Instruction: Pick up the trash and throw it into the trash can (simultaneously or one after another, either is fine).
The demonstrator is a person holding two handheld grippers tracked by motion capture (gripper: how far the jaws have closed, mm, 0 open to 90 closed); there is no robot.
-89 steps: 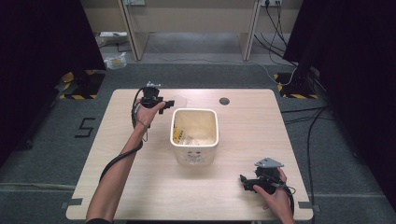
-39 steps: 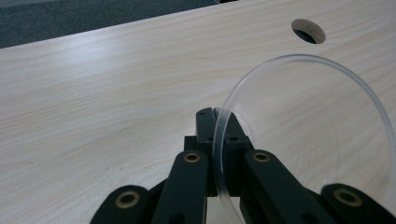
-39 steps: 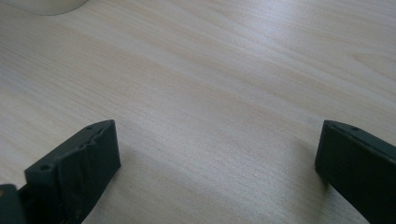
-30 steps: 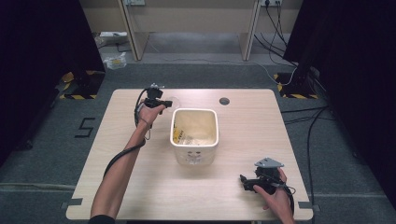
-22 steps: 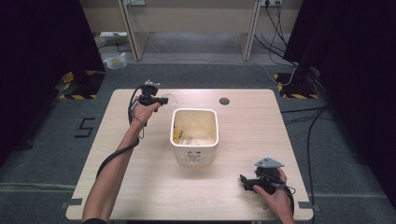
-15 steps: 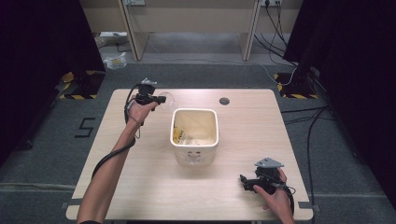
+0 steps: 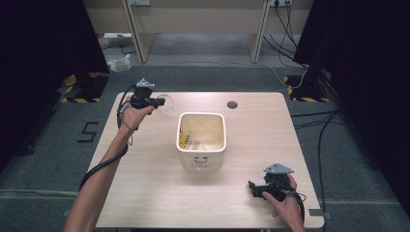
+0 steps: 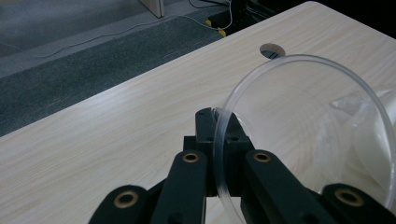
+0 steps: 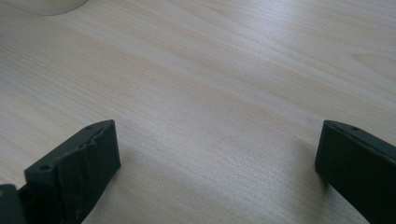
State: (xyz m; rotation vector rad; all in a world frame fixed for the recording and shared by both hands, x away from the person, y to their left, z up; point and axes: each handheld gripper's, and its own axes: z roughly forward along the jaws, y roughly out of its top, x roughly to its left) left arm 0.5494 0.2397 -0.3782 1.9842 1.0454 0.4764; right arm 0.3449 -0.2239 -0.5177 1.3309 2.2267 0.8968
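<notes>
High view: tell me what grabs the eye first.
A cream bin stands mid-table with scraps inside. At the far left corner, the left tool is shut on the rim of a clear cup held off the table. The right tool rests open near the front right edge.

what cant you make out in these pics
- Bin contents: high view, too small; something yellow and clear wrapping, no more to tell.
- Clear cup held by the left claw: left claw view, its far side is cut off by the right edge.
- Right claw: right claw view, jaw bases cut off by the bottom edge.
</notes>
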